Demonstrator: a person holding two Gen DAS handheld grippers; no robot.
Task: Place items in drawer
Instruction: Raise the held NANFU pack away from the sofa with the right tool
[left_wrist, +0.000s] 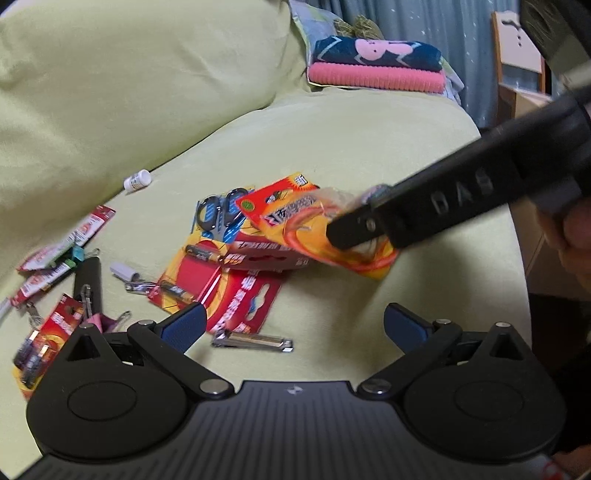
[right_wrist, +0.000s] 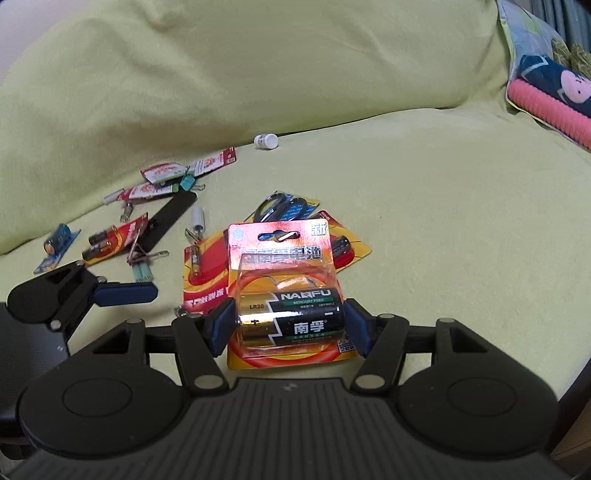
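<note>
Right gripper (right_wrist: 290, 325) has its jaws clamped on the fat battery in the battery pack (right_wrist: 282, 291), lifted off the sofa (right_wrist: 424, 221) to carry away. Left gripper (left_wrist: 295, 325) hangs wide and empty. Scissors (right_wrist: 282, 208) wait at twelve o'clock; no drawer in sight.

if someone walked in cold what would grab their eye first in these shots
Most likely the big gold-and-black battery in its orange blister pack, clamped between the right gripper fingers, front and centre in the right wrist view. Behind it, a bright red-and-orange scatter of battery cards, scissors and clips spreads across the pale green sofa cushion. The left gripper hangs open above that pile.
</note>
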